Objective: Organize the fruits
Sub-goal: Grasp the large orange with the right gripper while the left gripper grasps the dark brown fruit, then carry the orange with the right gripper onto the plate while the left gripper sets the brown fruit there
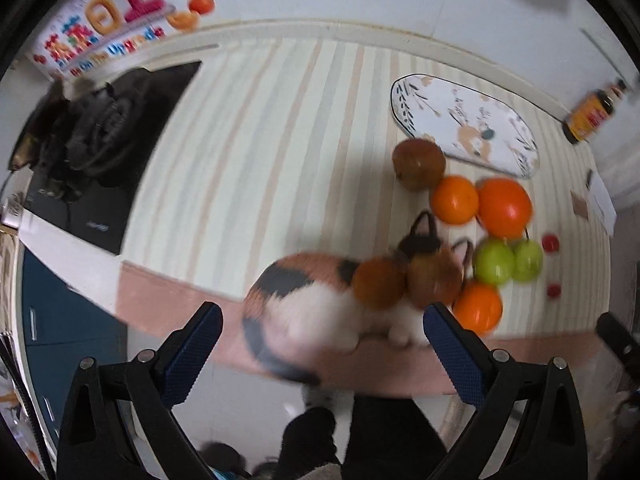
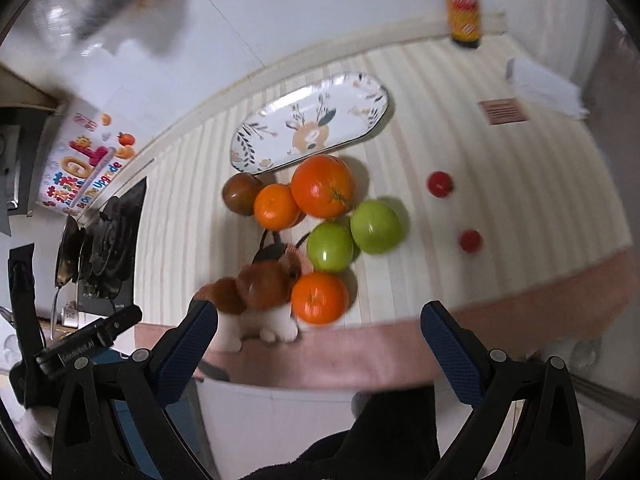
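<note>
I see both claws hanging off the near edge of the striped surface (image 2: pixel 460 128); my left claw (image 1: pixel 322 354) is spread wide with nothing between its fingers, and my right claw (image 2: pixel 318 354) is spread and empty too; the fruit sits clustered mid-surface: a large orange (image 2: pixel 322 186) touching a smaller orange (image 2: pixel 276 206) and a brown fruit (image 2: pixel 241 193), two green apples (image 2: pixel 352 236) side by side, another orange (image 2: pixel 319 298) near the front edge; a calico cat toy (image 1: pixel 320 300) lies at that edge against it; the floral plate (image 2: pixel 308 124) rests empty toward the back edge; two small red fruits (image 2: pixel 440 184) lie apart, toward the right.
</note>
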The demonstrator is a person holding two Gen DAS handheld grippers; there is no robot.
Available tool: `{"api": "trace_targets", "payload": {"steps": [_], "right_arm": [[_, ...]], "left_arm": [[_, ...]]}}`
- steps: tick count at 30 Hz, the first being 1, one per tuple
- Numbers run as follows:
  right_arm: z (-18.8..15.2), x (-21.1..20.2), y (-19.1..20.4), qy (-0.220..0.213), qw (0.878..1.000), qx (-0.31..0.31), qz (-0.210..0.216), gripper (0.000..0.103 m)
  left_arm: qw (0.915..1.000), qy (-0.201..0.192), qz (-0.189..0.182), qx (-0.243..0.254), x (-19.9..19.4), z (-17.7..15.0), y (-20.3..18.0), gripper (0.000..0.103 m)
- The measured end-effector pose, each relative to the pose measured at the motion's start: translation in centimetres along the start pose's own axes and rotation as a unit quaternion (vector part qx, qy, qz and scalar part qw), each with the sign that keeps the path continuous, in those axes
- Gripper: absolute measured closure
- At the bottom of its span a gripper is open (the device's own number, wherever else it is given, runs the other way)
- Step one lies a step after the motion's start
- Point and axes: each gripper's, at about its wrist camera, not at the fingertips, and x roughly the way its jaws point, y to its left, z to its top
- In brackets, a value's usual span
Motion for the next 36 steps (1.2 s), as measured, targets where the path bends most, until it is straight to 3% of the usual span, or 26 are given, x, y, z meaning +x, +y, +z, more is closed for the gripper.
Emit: {"api": "trace_targets", "payload": {"steps": [8,15,18,19,21,23,25,28,33,36], "right_arm": [[10.5,13.1,-1.6,0.096,0.995,-0.007,0.023,0.003],[13.4,20.2,-1.7,0.174,0.984,-0.009,0.033,0.012],[13.9,21.6,-1.3,0.189,0.981,-0.016,0.044,0.014],[14.0,21.9,-1.1,0.192,0.98,-0.021,0.044,0.014],[14.1,22.6,-0.9,0.2,0.978,-0.022,0.046,0.014],[14.1,23.3,-1.0,0.212,0.976,-0.018,0.05,0.014],[14.1,23.9,-1.0,0.225,0.973,-0.012,0.055,0.014],[13.8,23.6,-0.5,0.225,0.972,-0.016,0.064,0.023],[14.0,22.9,0.1,0.198,0.978,-0.059,-0.012,0.023],[14.2,23.3,-0.1,0.2,0.978,-0.052,-0.007,0.021]], "left_arm": [[0.9969,0.067,-0.03,-0.031,6.3,9.5,-3.6,0.0],[0.9873,0.126,-0.08,-0.054,11.7,14.5,-6.5,0.0],[0.9865,0.14,-0.073,-0.043,13.4,15.1,-7.5,0.002],[0.9864,0.144,-0.07,-0.038,13.9,15.2,-7.7,0.008],[0.9857,0.151,-0.068,-0.033,14.8,15.4,-8.1,0.023],[0.9847,0.156,-0.07,-0.035,15.3,15.4,-8.2,0.046],[0.9857,0.148,-0.071,-0.037,15.2,15.3,-7.8,0.046],[0.9877,0.137,-0.066,-0.033,14.5,14.7,-6.8,0.047],[0.9933,0.115,-0.015,-0.007,13.1,13.0,-4.5,0.048],[0.9936,0.112,-0.016,0.003,12.8,12.4,-4.1,0.048]]}}
